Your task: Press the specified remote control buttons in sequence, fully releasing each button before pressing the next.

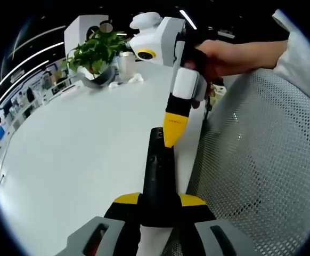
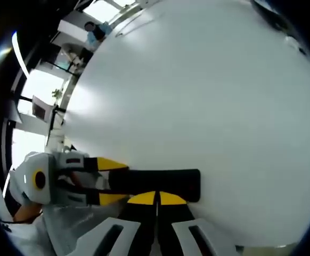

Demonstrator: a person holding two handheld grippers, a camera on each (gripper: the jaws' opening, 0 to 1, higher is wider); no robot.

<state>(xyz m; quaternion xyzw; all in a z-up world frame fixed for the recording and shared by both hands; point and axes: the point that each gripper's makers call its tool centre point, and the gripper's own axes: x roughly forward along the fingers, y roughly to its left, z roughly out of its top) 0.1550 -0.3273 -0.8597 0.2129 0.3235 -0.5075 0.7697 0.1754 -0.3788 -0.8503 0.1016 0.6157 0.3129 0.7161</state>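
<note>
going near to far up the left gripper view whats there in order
left gripper clamped on the black remote → yellow tip of the right gripper on the remote's far end → potted plant at the far side of the white table

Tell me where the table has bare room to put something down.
The white table is bare between the potted green plant and the black remote control. Crowded: around the remote, where the left tongs and right tongs meet.
</note>
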